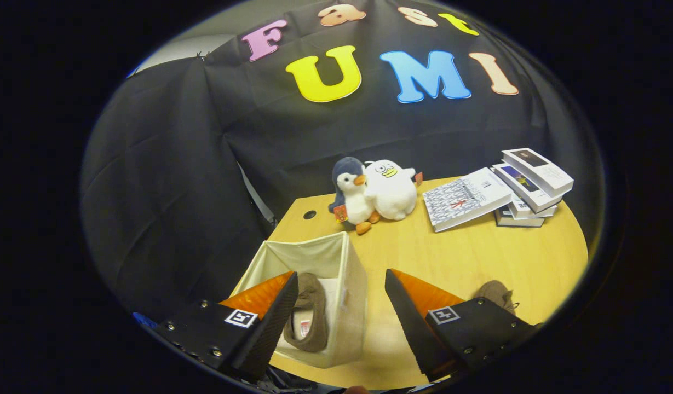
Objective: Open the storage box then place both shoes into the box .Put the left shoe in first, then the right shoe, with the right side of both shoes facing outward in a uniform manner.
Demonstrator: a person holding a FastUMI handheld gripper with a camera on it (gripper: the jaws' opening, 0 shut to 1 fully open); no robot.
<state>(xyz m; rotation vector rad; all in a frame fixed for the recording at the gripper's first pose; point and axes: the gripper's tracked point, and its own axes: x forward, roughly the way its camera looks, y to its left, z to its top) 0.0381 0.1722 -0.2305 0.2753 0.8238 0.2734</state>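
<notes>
Overhead, our gripper hung wide open and empty above the open storage box, one shoe inside; plush toys and books lined the tabletop's far edge.

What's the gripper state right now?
Gripper: open, holding nothing; one shoe sits in the storage box between its fingers.

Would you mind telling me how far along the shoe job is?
Done: the storage box stands open with one shoe inside. In hand: nothing; the tool is open above the box. Left: the second shoe lies on the table beside the right finger.
</notes>
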